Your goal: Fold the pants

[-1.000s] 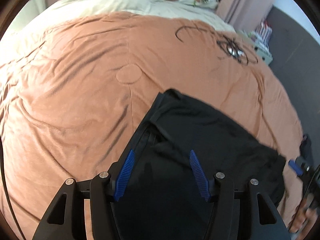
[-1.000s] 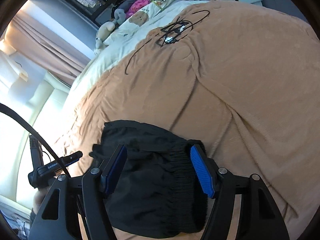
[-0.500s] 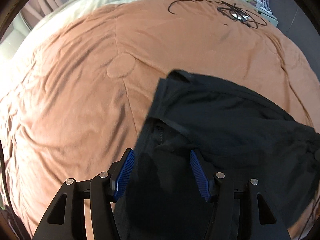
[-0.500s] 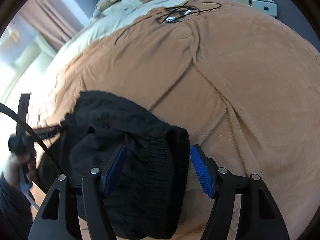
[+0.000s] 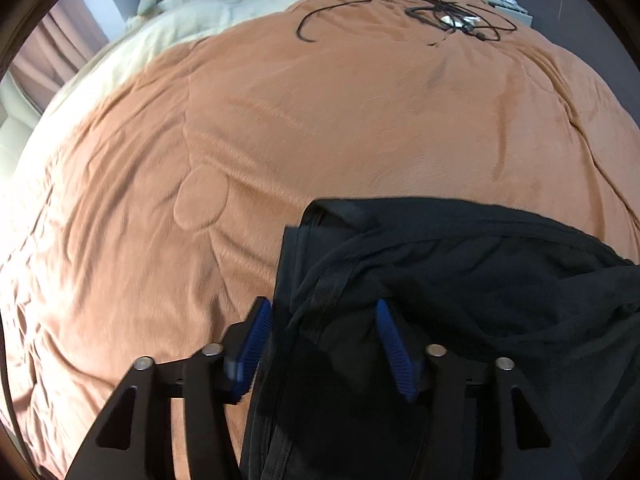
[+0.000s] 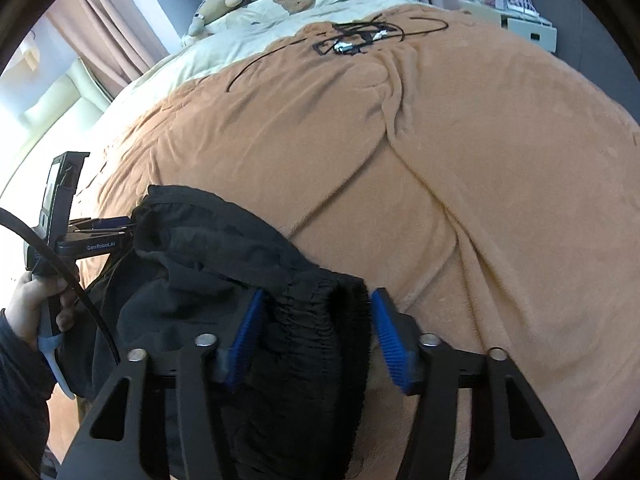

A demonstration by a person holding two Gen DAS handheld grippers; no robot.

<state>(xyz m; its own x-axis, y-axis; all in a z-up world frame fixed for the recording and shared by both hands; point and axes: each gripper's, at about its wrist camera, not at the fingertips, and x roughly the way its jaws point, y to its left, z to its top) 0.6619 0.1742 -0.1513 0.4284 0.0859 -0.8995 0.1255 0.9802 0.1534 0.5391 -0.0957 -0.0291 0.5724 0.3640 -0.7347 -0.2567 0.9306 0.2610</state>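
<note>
Black pants (image 5: pixel 460 280) lie bunched on the bed (image 5: pixel 320 140), long axis running between my claws. Left claw (image 5: pixel 324 344) gapes over the hem end, gripping nothing. Right claw (image 6: pixel 316 332) gapes astride the gathered waistband.

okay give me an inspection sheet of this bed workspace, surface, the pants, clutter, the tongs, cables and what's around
Surface: orange-brown blanket spread over the bed, creased, cream bedding beyond it.
Job's things: black pants bunched in a partly folded heap at the near edge; gathered waistband lies between the right fingers.
Clutter: nothing seen apart from the cables.
Tongs: left tongs open, straddling a pants edge; right tongs open around the waistband.
Cables: tangled black cable at the blanket's far end; another black cable runs past the person's left hand.
Surroundings: plush toy, curtains, white storage unit.
</note>
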